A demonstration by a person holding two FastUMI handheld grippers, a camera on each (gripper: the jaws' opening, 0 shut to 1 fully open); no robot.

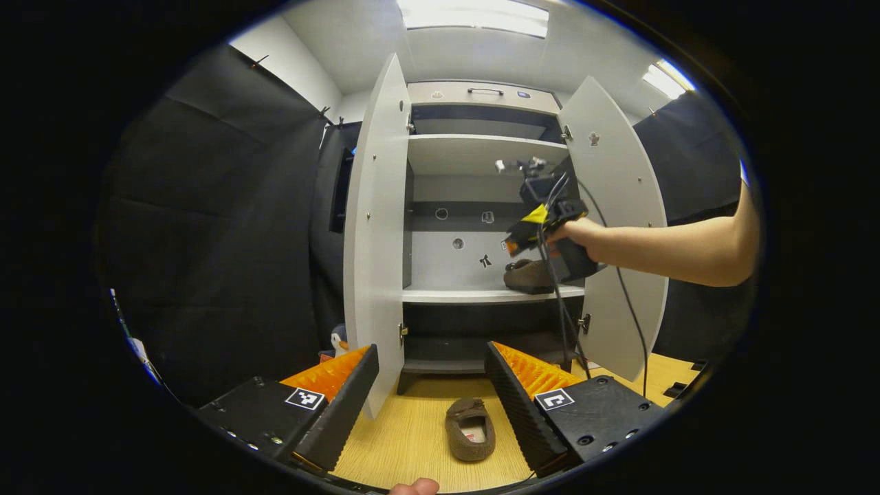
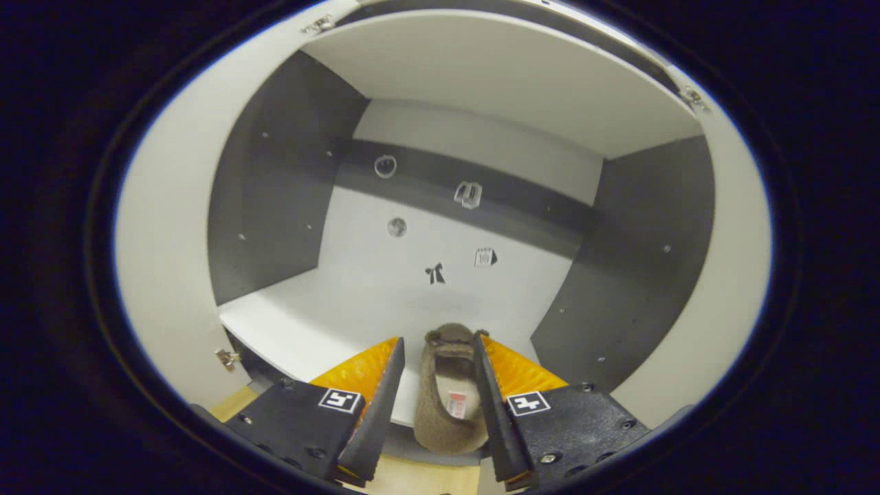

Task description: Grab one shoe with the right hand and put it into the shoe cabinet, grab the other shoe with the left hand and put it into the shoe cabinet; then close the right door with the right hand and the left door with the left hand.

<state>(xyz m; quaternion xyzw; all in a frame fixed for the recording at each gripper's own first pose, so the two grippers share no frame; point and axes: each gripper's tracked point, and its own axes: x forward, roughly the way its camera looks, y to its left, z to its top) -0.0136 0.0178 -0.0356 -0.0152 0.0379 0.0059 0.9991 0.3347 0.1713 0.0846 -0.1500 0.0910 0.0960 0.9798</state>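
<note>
The white shoe cabinet (image 1: pixel 481 294) stands with its left door (image 1: pixel 375 234) and right door (image 1: pixel 619 227) swung wide. One brown slipper (image 1: pixel 470 430) lies on the wooden floor in front of it, just beyond my open left gripper (image 1: pixel 432 346). A hand holds my right gripper (image 1: pixel 517 242) at the middle shelf, right above the other brown slipper (image 1: pixel 529 275). In the right gripper view that slipper (image 2: pixel 450 392) rests on the shelf (image 2: pixel 323 309), heel over the front edge, between the fingers of my right gripper (image 2: pixel 437 339). A strip of shelf shows between the slipper and the left finger (image 2: pixel 381 405).
A small penguin toy (image 1: pixel 338 338) sits on the floor by the foot of the left door. A cable (image 1: pixel 567 323) hangs from the right gripper across the cabinet's lower opening. A bare forearm (image 1: pixel 674 251) reaches in from the right.
</note>
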